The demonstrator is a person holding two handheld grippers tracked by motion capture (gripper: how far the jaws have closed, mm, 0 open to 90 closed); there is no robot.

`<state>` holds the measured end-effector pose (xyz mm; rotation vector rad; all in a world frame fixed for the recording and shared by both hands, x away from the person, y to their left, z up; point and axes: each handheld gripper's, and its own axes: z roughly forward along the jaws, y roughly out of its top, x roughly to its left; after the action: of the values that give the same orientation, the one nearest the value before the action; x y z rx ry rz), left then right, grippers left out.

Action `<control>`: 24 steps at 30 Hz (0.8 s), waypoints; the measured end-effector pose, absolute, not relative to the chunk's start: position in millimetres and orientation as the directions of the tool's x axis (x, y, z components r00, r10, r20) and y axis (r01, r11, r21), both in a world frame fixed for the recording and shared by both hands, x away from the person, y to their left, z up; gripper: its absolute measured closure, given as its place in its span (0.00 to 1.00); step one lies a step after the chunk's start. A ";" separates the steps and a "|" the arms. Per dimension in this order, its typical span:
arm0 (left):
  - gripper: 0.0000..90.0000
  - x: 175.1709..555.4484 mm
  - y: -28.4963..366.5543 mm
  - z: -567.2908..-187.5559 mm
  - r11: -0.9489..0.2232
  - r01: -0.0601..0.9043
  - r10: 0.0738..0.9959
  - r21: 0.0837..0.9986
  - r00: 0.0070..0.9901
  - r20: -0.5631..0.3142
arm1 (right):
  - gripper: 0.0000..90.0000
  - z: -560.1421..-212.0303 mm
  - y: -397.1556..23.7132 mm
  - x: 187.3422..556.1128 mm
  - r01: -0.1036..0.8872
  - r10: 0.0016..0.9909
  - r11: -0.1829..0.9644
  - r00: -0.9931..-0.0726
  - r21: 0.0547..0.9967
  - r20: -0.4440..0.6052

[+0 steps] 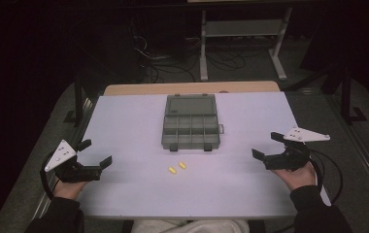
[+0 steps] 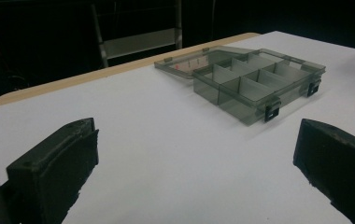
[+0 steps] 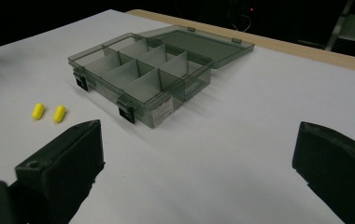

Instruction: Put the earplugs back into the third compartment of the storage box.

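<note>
Start of the job, by the look of it: nothing picked up yet. Translucent grey plastic compartment box (image 1: 191, 128) at the far middle of the white table top (image 1: 124, 194), lid (image 1: 191, 104) folded flat back on the far side, dividers bare, every compartment apparently empty. Two small yellow capsule-shaped pieces (image 1: 177, 167) lying side by side just near of the box, apart from it and not touching each other.

Left gripper (image 1: 93, 151) resting at the near left edge of the table, jaws spread wide, nothing between them. Right gripper (image 1: 266, 145) at the near right, likewise gaping, holding nothing, both well apart from the capsules.

Likely next: reach in toward the middle with one gripper, come down over one yellow piece, close gently across its short width. Small, rounded and probably prone to roll or squirt sideways, so a centred, slow pinch called for, then a short carry to a compartment.
</note>
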<state>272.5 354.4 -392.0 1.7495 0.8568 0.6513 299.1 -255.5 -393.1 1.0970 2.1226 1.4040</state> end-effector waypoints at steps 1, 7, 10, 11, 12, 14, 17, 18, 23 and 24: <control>0.00 271.9 354.8 -391.7 -0.207 0.237 0.802 0.949 0.597 0.026 | 0.02 -393.5 -255.1 298.7 0.405 0.769 0.203 -0.629 0.892 0.110; 0.00 270.7 354.4 -391.3 -0.214 0.234 0.799 0.948 0.600 0.033 | 0.02 -392.9 -253.2 296.4 0.395 0.763 0.211 -0.638 0.894 0.102; 0.00 269.7 354.0 -390.8 -0.215 0.230 0.797 0.949 0.603 0.035 | 0.02 -392.9 -252.7 296.2 0.397 0.760 0.210 -0.641 0.894 0.106; 0.00 269.2 353.9 -390.5 -0.216 0.228 0.796 0.949 0.604 0.036 | 0.02 -393.4 -251.5 296.3 0.401 0.758 0.216 -0.643 0.890 0.105; 0.00 268.6 353.9 -390.3 -0.215 0.227 0.797 0.950 0.603 0.036 | 0.02 -393.5 -250.5 296.4 0.400 0.757 0.226 -0.646 0.888 0.099; 0.00 268.7 353.9 -390.4 -0.216 0.229 0.797 0.949 0.603 0.036 | 0.02 -392.8 -248.8 296.3 0.399 0.754 0.235 -0.651 0.886 0.094; 0.00 268.8 353.9 -390.8 -0.219 0.234 0.798 0.947 0.601 0.036 | 0.02 -391.4 -247.9 296.3 0.395 0.750 0.234 -0.655 0.888 0.094; 0.00 268.7 353.7 -390.8 -0.219 0.234 0.798 0.947 0.601 0.036 | 0.02 -390.8 -247.6 296.2 0.391 0.747 0.233 -0.658 0.890 0.093; 0.00 268.2 354.0 -391.1 -0.219 0.238 0.799 0.946 0.601 0.034 | 0.02 -388.0 -243.8 298.1 0.396 0.728 0.238 -0.677 0.887 0.107; 0.00 268.2 354.0 -391.1 -0.219 0.238 0.799 0.946 0.601 0.034 | 0.02 -388.0 -243.8 298.1 0.396 0.728 0.238 -0.677 0.887 0.107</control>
<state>268.2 354.0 -391.1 1.7584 0.8511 0.6547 298.1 -243.8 -388.0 1.0399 2.1880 1.4159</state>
